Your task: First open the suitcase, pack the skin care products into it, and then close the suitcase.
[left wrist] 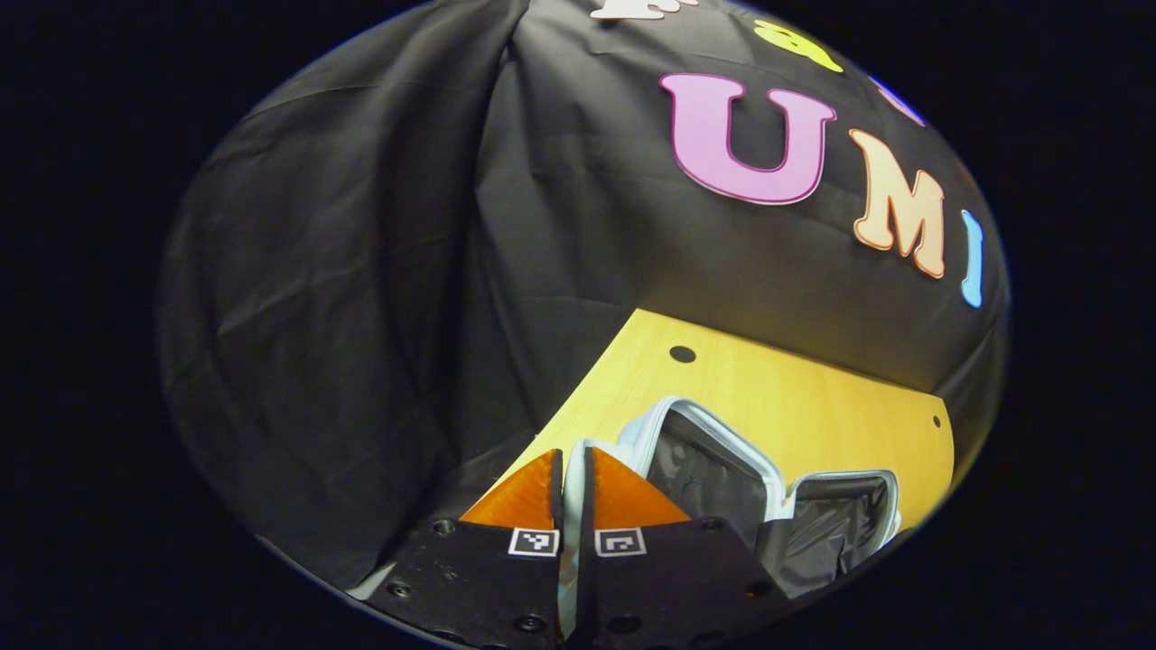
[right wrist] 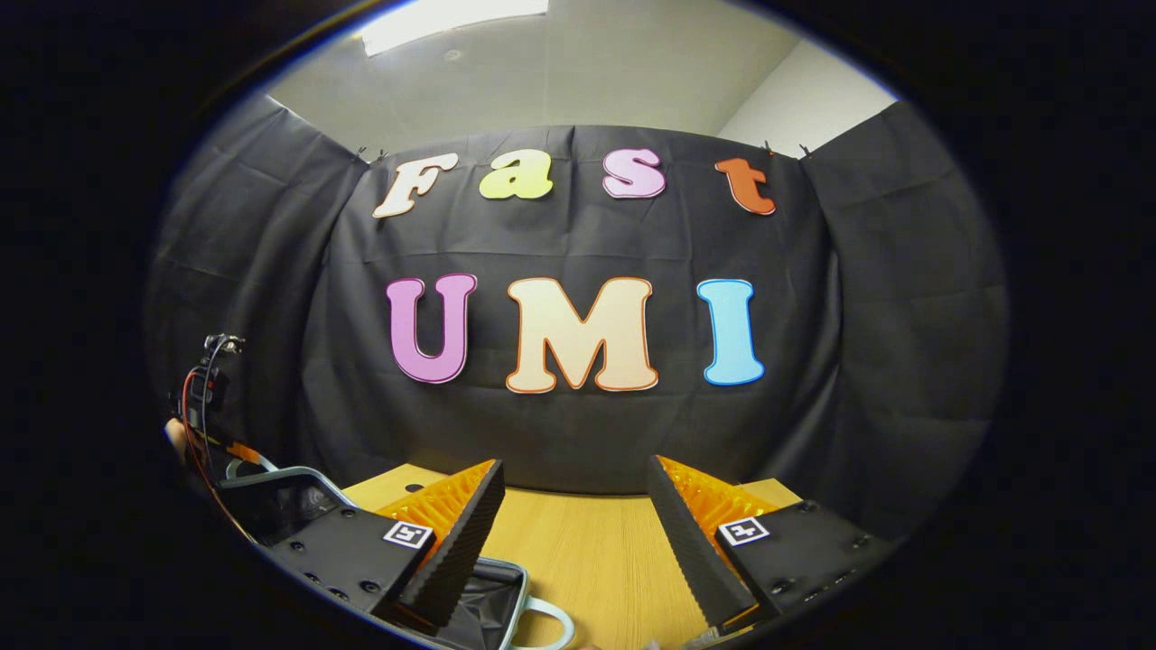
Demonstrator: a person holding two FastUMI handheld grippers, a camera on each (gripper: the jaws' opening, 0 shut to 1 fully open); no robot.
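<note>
The left hand-held gripper (left wrist: pixel 571 469) is pressed together on the pale rim of the suitcase (left wrist: pixel 722 451) lid, holding it raised above the wooden counter (left wrist: pixel 813 388). The right hand-held gripper (right wrist: pixel 575 533) is spread wide above the counter, just right of the open suitcase, its handle (right wrist: pixel 546 618) below

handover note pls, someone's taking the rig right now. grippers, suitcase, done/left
Left gripper: shut on the light rim of the suitcase lid, holding it up.
Right gripper: open, holding nothing, above the wooden table.
Suitcase: open on the table, dark lining showing; its handle sits by the right gripper.
Done: suitcase opened.
Left: skin care products are not seen inside the visible part; pack them, then close the lid.
</note>
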